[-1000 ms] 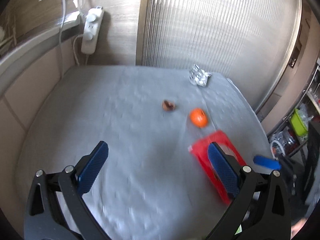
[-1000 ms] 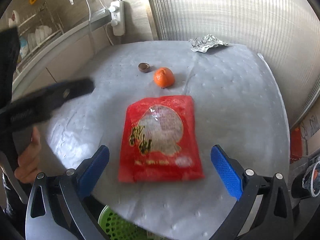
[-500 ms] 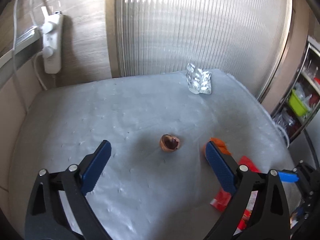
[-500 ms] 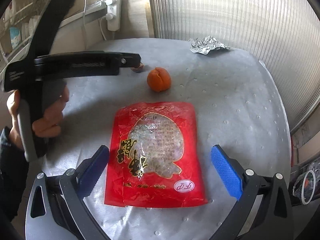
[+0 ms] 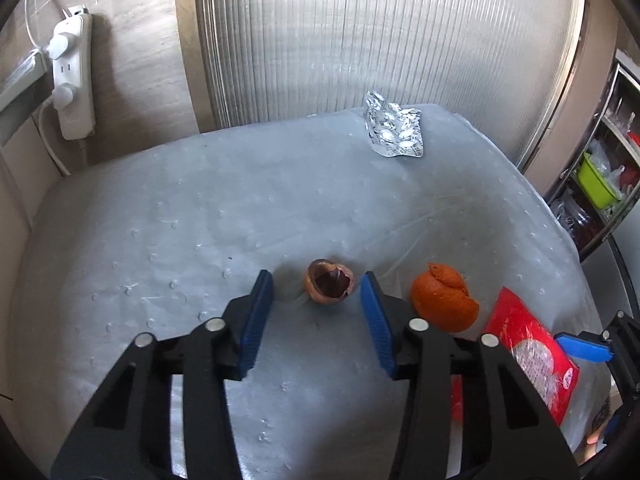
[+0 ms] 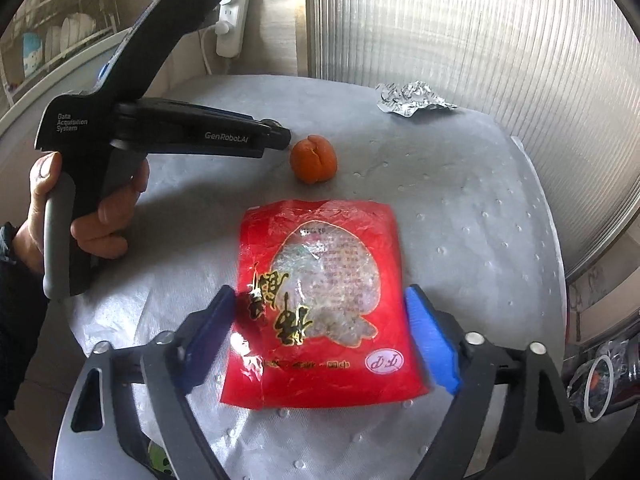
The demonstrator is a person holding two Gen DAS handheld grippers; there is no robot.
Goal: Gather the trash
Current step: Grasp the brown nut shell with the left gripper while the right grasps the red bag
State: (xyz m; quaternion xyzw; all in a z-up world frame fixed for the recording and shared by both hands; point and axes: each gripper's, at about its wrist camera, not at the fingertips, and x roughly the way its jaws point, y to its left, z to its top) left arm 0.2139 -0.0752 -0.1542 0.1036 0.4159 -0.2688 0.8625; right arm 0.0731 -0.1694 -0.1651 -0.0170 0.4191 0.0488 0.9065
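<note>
Left wrist view: the left gripper [image 5: 317,280] is closing, its jaws flanking but not touching one brown shell [image 5: 330,286]; beside it lie one orange peel [image 5: 445,301], one foil blister pack [image 5: 395,132] and one red wrapper [image 5: 532,358]. Right wrist view: the right gripper [image 6: 320,300] is closing around that wrapper [image 6: 326,308], pads apart from it; a hand [image 6: 86,216] holds the left gripper.

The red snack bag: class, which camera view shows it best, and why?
The right wrist view. There the red snack bag lies whole and flat on the table, print readable, between the closing right gripper fingers. The left wrist view shows only part of it, at the lower right edge, partly behind the left gripper.
</note>
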